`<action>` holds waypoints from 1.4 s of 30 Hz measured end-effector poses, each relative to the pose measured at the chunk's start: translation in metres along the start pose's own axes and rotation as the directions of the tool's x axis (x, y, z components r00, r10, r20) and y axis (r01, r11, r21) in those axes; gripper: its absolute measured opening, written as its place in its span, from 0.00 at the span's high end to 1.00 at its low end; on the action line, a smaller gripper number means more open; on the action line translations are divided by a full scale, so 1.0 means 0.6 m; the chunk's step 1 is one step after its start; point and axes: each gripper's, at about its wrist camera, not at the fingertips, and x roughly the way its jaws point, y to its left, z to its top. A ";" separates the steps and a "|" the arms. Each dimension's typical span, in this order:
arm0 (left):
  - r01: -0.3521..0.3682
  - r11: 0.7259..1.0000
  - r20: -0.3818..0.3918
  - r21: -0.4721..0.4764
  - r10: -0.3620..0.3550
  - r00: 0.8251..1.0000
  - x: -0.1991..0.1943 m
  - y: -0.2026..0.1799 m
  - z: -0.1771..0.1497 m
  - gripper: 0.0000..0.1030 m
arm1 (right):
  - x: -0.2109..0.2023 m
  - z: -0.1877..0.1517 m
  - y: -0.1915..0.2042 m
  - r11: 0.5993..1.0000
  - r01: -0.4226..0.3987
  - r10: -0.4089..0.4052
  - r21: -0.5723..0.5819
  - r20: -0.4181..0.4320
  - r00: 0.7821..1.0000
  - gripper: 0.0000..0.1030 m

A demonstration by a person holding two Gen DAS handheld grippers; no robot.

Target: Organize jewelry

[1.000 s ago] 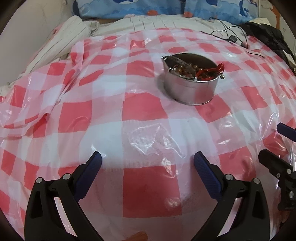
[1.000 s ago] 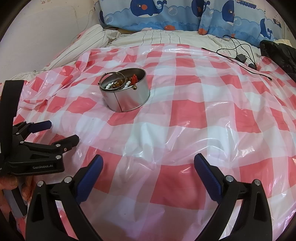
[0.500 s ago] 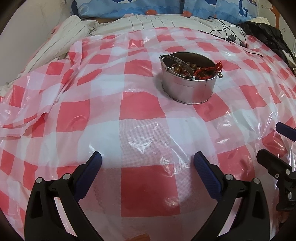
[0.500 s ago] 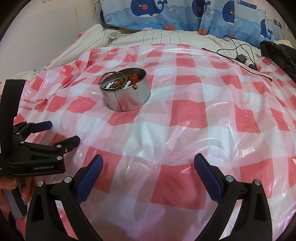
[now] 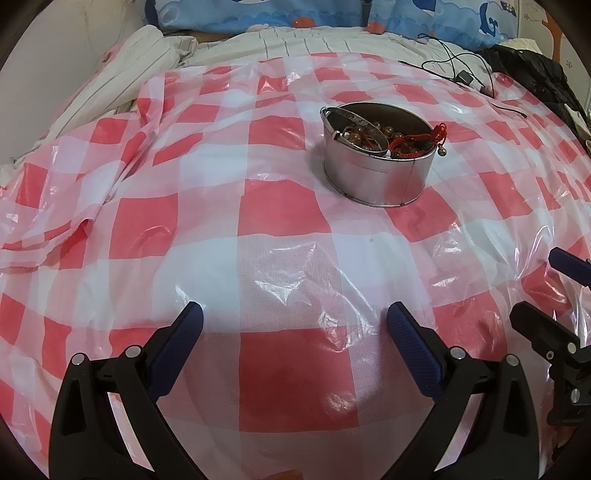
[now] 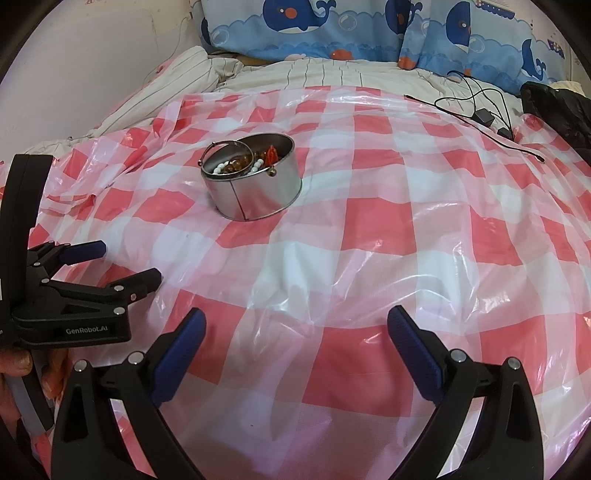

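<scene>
1. A bed is covered by a red-and-white checked plastic sheet (image 5: 280,236), glossy and wrinkled, bunched into folds at its left edge.
2. Beyond the sheet lies striped bedding (image 6: 325,74), and at the far end stand blue whale-print pillows (image 6: 303,29). A pale wall (image 6: 92,55) runs along the left.
3. Black cables (image 6: 480,107) with small plugs trail over the far right of the sheet, near a dark garment (image 6: 557,107).
4. A round metal tin (image 5: 376,173) stands upright on the sheet, far of both grippers and well apart from them.
5. Inside it lie amber beads (image 5: 369,133), white beads (image 6: 221,168), a red cord (image 5: 417,138) with a small bell hanging over the rim, and a silver bangle (image 5: 351,122) leaning on the rim.
6. The left gripper (image 5: 295,325) sits low over the near sheet, its blue-padded fingers spread wide, holding nothing.
7. The right gripper (image 6: 295,328) is likewise spread wide and empty, just to the right of the left one.
8. A hand (image 6: 14,365) shows at the left gripper's grip.
</scene>
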 end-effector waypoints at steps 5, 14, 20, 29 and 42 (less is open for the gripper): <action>-0.006 1.000 0.002 0.011 0.006 1.000 -0.001 -0.004 0.000 0.07 | 0.001 -0.002 0.003 1.000 0.001 -0.001 -0.001 -0.002 1.000 0.08; -0.006 1.000 0.002 0.012 0.005 1.000 0.000 -0.005 0.000 0.07 | 0.001 -0.002 0.003 1.000 0.001 -0.001 -0.001 -0.002 1.000 0.08; -0.005 1.000 0.002 0.012 0.005 1.000 0.000 -0.004 0.000 0.07 | 0.002 -0.002 0.003 1.000 0.001 -0.001 -0.001 -0.003 1.000 0.08; -0.001 1.000 -0.001 0.008 0.001 1.000 0.002 -0.003 -0.002 0.07 | 0.006 -0.006 0.006 1.000 0.000 0.000 -0.002 -0.008 1.000 0.08; -0.001 1.000 -0.002 0.008 0.001 1.000 0.003 -0.003 -0.001 0.07 | 0.007 -0.006 0.005 1.000 0.001 -0.001 -0.003 -0.011 1.000 0.08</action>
